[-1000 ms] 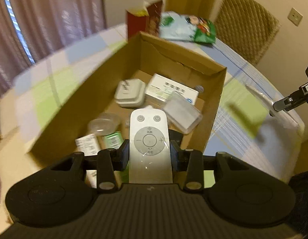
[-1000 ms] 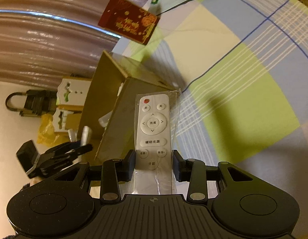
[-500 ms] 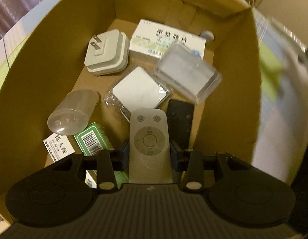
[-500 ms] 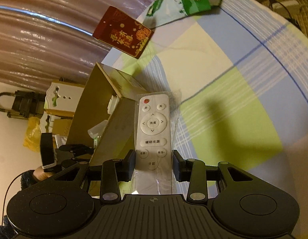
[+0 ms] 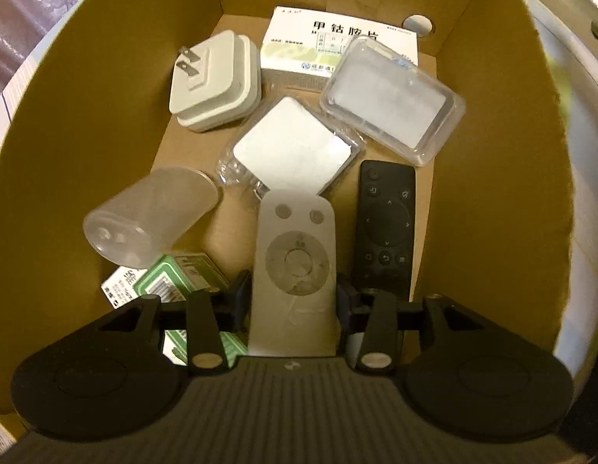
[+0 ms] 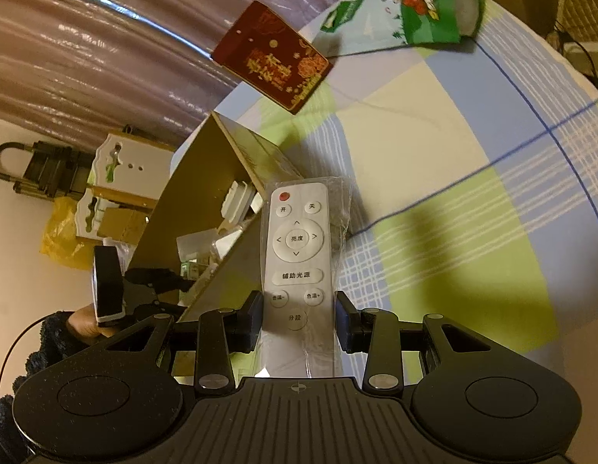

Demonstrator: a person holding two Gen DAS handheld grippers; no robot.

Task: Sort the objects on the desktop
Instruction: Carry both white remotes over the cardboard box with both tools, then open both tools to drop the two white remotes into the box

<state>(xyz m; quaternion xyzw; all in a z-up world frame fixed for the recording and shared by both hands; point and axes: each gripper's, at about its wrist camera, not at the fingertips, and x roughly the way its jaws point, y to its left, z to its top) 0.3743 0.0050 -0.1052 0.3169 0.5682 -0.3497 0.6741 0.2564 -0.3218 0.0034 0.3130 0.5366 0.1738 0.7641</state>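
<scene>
The left gripper [image 5: 293, 301] is clamped on a grey-white remote with a round dial [image 5: 295, 255], held low inside the open brown cardboard box [image 5: 492, 147]. A bare patch of box floor lies at 10 o'clock of it, between the clear plastic cup [image 5: 152, 216] and the slim black remote [image 5: 386, 224] at 2 o'clock. It should be lowered flat there before release. The right gripper [image 6: 297, 311] is closed on a white bagged remote with a red button [image 6: 297, 247], kept outside the box wall above the checked cloth surface [image 6: 473, 154].

Inside the box [image 5: 105, 89]: charger [image 5: 214, 81] far left, black remote [image 5: 386, 228] near right, cup [image 5: 152, 220] near left.
</scene>
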